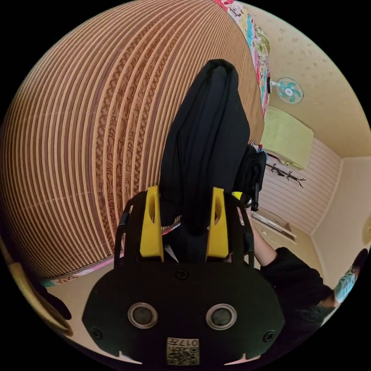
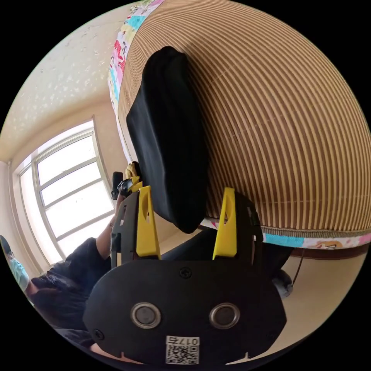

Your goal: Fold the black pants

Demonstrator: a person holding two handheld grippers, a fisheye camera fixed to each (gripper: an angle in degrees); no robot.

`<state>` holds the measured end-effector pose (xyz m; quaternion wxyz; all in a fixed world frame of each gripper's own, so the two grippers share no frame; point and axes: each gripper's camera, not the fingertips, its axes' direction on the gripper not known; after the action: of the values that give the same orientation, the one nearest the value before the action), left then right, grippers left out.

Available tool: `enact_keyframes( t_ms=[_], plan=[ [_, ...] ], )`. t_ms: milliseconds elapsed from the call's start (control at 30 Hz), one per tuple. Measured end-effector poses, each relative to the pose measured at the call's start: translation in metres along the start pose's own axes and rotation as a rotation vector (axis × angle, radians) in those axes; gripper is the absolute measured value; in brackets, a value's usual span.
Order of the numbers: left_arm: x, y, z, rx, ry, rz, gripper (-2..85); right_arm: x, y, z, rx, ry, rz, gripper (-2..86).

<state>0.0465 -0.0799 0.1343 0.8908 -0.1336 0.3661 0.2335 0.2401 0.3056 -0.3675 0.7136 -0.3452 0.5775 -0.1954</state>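
On my left gripper [image 1: 189,222] the two yellow jaws stand fairly wide, and the black pants [image 1: 206,139] run up between them from near the gripper body. The cloth fills most of the gap, but I cannot tell whether both jaws press on it. From there the pants stretch away as a long, gathered band with soft lengthwise folds, narrowing to a rounded end over the striped bamboo mat [image 1: 77,147]. The fabric is matte, plain black, with no visible print or trim.

On my right gripper [image 2: 186,222] the jaws are wide apart. The black pants [image 2: 168,135] show here as a smoother, broader slab with a rounded far end and a blunt corner that comes down between the jaws, nearer the left one. There is clear space to the right jaw, so the cloth is not pinched there. Behind it lies the same bamboo mat [image 2: 278,127], edged by a colourful printed sheet [image 2: 320,242].

In the left gripper view I see the person's dark sleeve [image 1: 293,270], a wall fan [image 1: 289,90] and a pale green cover [image 1: 288,137]. In the right gripper view a bright window [image 2: 65,185] sits beside the person's arm [image 2: 104,232].
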Motion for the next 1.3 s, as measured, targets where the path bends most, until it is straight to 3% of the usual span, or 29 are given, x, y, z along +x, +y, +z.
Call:
enact_keyframes(
  t_ms=[133,233,400,533,767,900,1067,1200,1233,1300],
  plan=[
    [0.006,-0.002,0.011,0.013,-0.065,0.041,14.8,-0.006,-0.001,0.054,-0.165,-0.158,-0.043,18.1],
    [0.005,0.014,0.016,-0.024,-0.107,0.026,12.4,-0.01,0.017,0.067,-0.239,-0.064,-0.017,15.7],
    [0.015,0.063,0.03,-0.198,0.074,0.05,10.5,-0.014,0.067,0.034,-0.397,-0.232,-0.121,10.2],
    [0.07,0.102,0.04,-0.242,0.313,0.075,10.6,-0.05,0.105,-0.053,-0.371,-0.292,-0.279,8.5],
    [0.233,0.075,0.062,-0.118,0.482,0.192,10.1,-0.112,0.108,-0.216,-0.252,-0.314,-0.522,7.8],
    [0.345,0.047,0.089,-0.117,0.459,0.375,10.1,-0.14,0.132,-0.313,-0.173,-0.253,-0.676,7.9],
    [0.483,0.003,0.186,-0.14,0.421,0.578,10.7,-0.139,0.185,-0.443,-0.017,-0.102,-0.798,8.5],
    [0.514,-0.03,0.274,-0.165,0.327,0.487,13.1,-0.083,0.197,-0.481,0.02,0.079,-0.631,10.2],
    [0.511,-0.035,0.302,-0.212,0.256,0.427,12.7,-0.051,0.197,-0.482,0.045,0.205,-0.48,11.2],
    [0.501,-0.031,0.337,-0.318,0.291,0.421,7.6,0.003,0.2,-0.477,0.091,0.422,-0.189,11.8]
  ],
)
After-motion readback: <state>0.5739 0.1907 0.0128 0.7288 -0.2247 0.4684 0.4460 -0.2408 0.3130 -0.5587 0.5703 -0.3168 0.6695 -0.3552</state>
